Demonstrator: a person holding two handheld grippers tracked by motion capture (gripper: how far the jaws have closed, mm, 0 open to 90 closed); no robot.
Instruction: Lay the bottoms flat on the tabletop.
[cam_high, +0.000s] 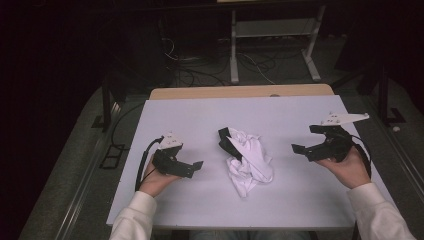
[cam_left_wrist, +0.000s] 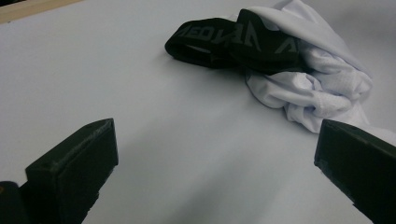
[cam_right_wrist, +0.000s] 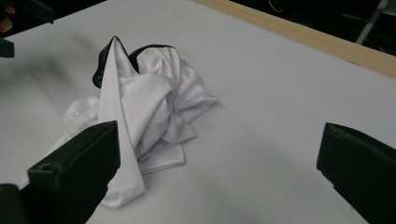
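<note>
Both claws, left (cam_high: 196, 166) and right (cam_high: 298, 149), spread and empty flanking crumpled white black-waistbanded garment (cam_high: 248, 159) on white desk (cam_high: 190, 117); handling not begun.

Light is falling from above onto the white table top (cam_high: 200, 120), leaving it evenly bright with no glare, while the floor and room around it are sinking into near black. The crumpled white garment (cam_high: 247, 160) is casting only a soft, faint shadow. In both gripper views the near black jaws are blurring out of focus, the whole picture looking soft and slightly grainy
</note>
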